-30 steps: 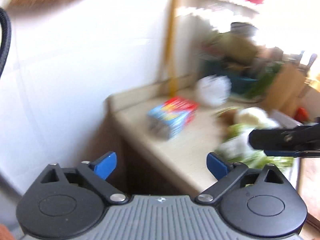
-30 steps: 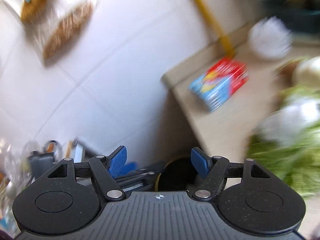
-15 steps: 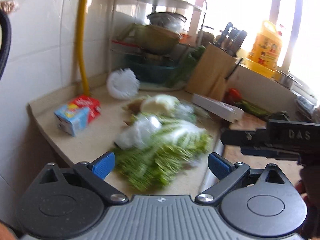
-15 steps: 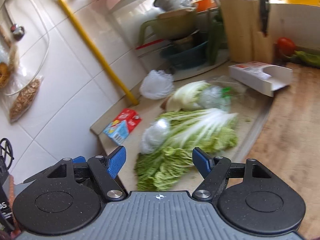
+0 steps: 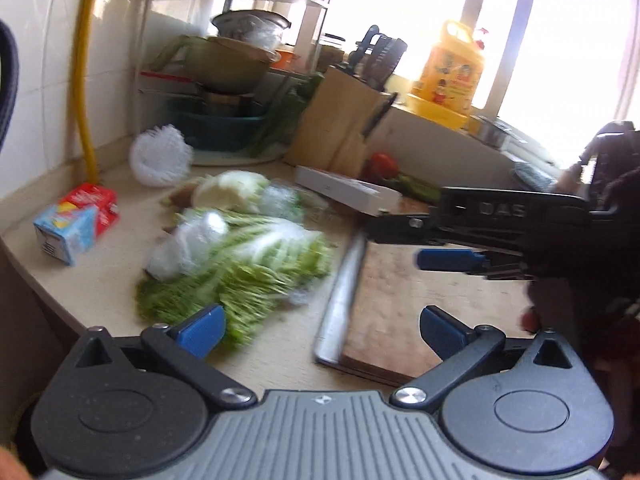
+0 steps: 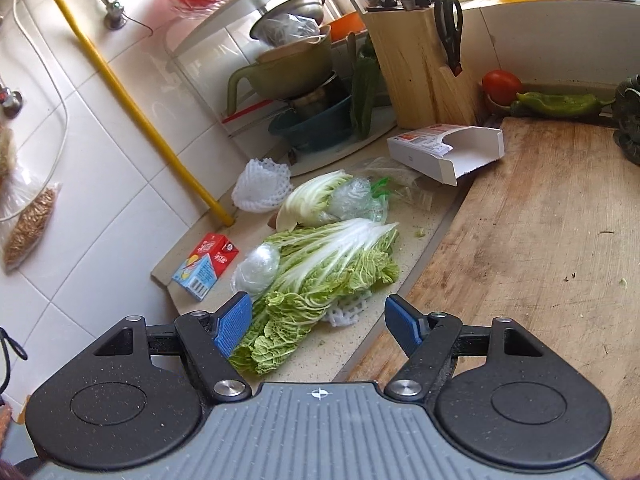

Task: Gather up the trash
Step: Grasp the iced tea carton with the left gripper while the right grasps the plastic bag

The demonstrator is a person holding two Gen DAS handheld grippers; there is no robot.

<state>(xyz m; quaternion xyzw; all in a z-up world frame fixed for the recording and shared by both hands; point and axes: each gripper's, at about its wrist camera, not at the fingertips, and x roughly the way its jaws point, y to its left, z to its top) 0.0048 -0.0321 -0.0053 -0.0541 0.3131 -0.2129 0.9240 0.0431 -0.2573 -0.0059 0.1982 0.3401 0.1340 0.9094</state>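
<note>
Left wrist view: the left gripper (image 5: 320, 326) is seen with its blue fingers spread wide and nothing between them. A pile of napa cabbage leaves (image 5: 240, 268) is spread on the countertop (image 5: 100, 276) just ahead, toward 11 o'clock. A crumpled ball of clear plastic wrap (image 5: 188, 246) rests on the pile's near-left edge. A small red-and-blue drink carton (image 5: 76, 222) lies farther off at 10 o'clock, its long axis running from 8 toward 2 o'clock. The right gripper (image 5: 448, 260) is seen entering from 3 o'clock above a wooden cutting board (image 5: 420, 300).

Right wrist view: the right gripper (image 6: 318, 326) is likewise held open and empty. The cabbage leaves (image 6: 328, 276) lie directly at 12 o'clock, stems pointing away toward 1 o'clock. The plastic wrap ball (image 6: 258, 266) sits at 11 o'clock, the carton (image 6: 206, 266) beside it at 10 o'clock. A white foam fruit net (image 6: 262, 186) and an opened white cardboard box (image 6: 448, 152) lie beyond. The carton and wrap are judged nearer the left gripper.
</note>
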